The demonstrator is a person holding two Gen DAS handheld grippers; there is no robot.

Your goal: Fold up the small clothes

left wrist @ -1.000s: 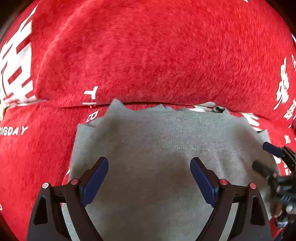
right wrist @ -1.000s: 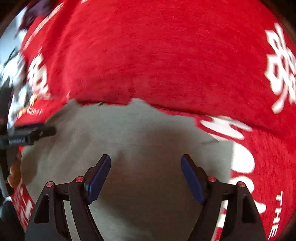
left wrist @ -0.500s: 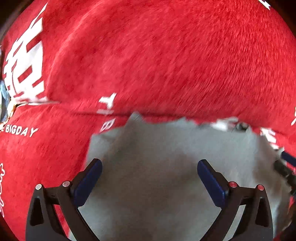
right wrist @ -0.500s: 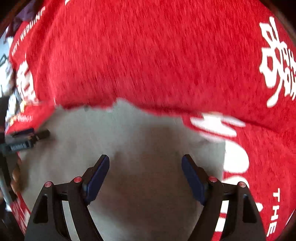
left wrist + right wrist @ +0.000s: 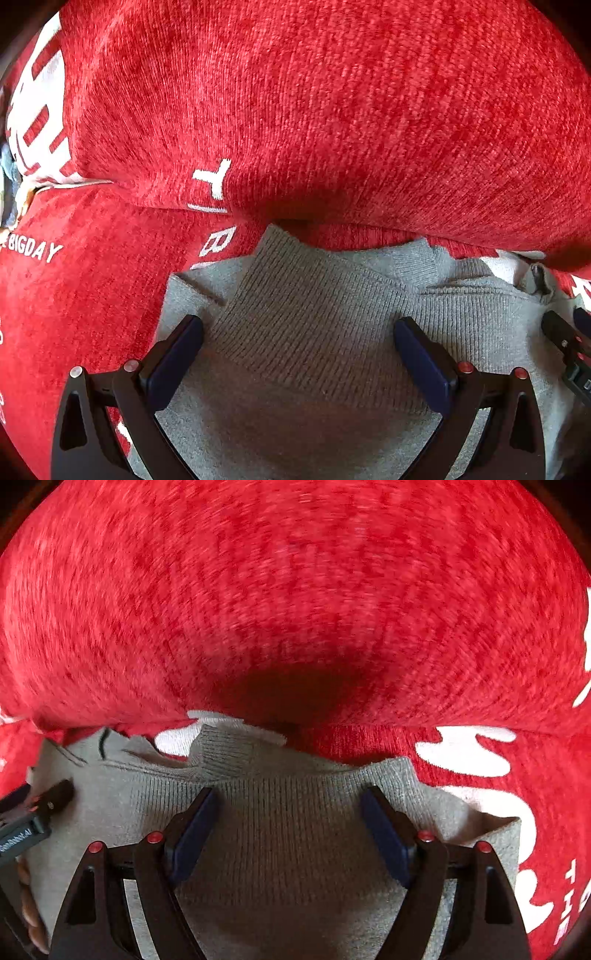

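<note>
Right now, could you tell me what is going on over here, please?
A person is folding a small grey knit garment on a red printed cloth, one handheld gripper in each hand. The left gripper and right gripper both hover open above its ribbed part; neither grips it yet.

L gripper (image 5: 297,338): jaws spread wide, nothing clamped between the dark blue pads (image 5: 176,360); black finger frames at 7 and 5 o'clock of its own view, pointing steeply down. R gripper (image 5: 287,814): jaws apart, pads not pressing on anything, also angled steeply down. Each gripper's tip shows in the other's view: R at 3 o'clock, L at 9 o'clock. Fingers of a hand (image 5: 27,897) at 8 o'clock, R view.
</note>
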